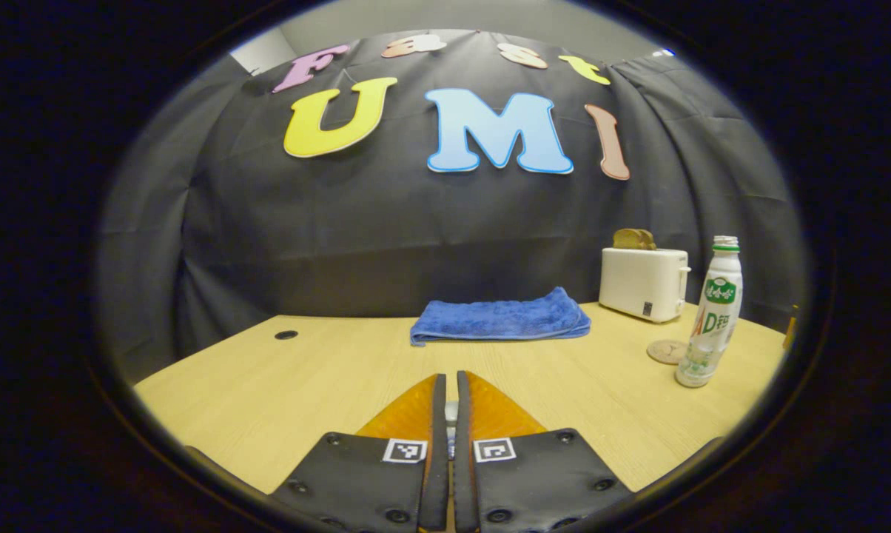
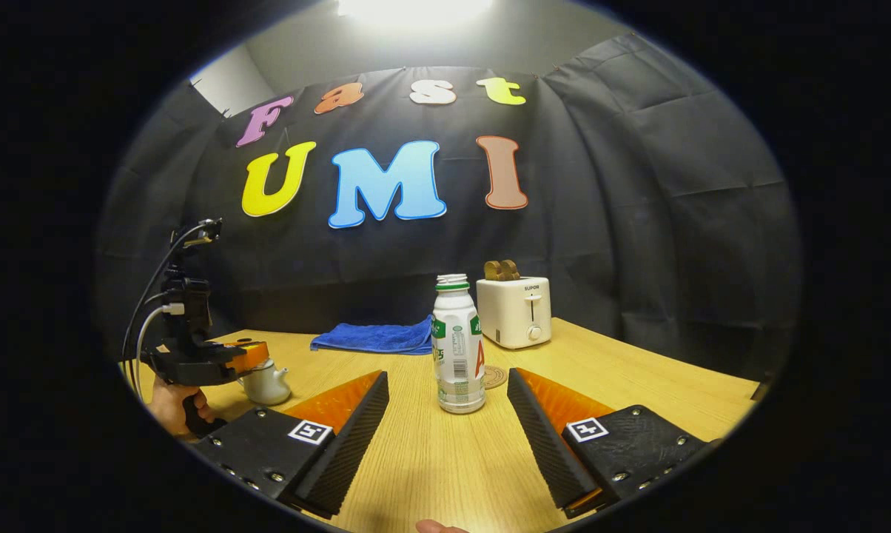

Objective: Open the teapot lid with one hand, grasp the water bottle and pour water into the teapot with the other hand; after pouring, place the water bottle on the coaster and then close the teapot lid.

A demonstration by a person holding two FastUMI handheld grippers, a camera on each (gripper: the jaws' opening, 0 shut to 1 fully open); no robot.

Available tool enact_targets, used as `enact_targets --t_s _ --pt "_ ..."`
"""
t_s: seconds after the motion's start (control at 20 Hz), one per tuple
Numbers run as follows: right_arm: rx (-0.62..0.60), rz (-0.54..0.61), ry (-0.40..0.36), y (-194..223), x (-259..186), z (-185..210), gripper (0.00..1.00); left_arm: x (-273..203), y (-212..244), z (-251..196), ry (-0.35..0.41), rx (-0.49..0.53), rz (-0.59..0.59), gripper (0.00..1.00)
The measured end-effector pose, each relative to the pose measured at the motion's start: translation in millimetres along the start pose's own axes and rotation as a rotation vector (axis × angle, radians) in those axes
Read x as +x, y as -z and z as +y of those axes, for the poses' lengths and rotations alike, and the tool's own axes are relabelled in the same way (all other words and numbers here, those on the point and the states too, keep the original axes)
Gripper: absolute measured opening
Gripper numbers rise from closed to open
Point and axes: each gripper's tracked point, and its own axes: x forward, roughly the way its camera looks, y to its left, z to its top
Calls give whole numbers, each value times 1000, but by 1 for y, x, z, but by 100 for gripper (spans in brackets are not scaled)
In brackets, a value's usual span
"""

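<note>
A white plastic water bottle with a green neck ring stands upright on the wooden table, in line with the gap of my open right gripper; neither finger touches it. Just behind it lies a round coaster. In the left gripper view the bottle and coaster are far right. A small white teapot sits at the left with my left gripper right on top of it. That gripper is nearly closed, with a small pale piece, apparently the lid knob, pinched between its fingers.
A white toaster holding brown slices stands at the back right, near the coaster. A folded blue towel lies along the back of the table by the black wall. A hand holds the left gripper's handle. The table has a cable hole.
</note>
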Motion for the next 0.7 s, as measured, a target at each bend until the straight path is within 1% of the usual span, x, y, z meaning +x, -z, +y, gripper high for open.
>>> enact_targets --t_s 0.05,0.15,0.2,0.25,0.45,0.6,0.7 --pt "-17 -7 7 -1 1 -3 99 -1 -1 -1 2 -3 0 13" --pt "-48 -20 5 -6 3 -4 99 -3 -3 -1 9 -5 -6 13" --pt "-57 -25 5 -8 5 -6 99 -4 -6 0 13 -9 -14 9" --pt "-61 -27 2 -10 7 -6 99 -6 -10 1 16 -14 -24 13" --pt "-90 -16 -16 -13 18 -2 99 -14 -25 -3 49 -46 -64 13" --pt "-124 -33 -31 -19 22 3 99 -21 -32 -1 61 -70 -90 13" --pt "-147 -25 -51 -15 30 0 99 -30 -40 4 59 -98 -119 14"
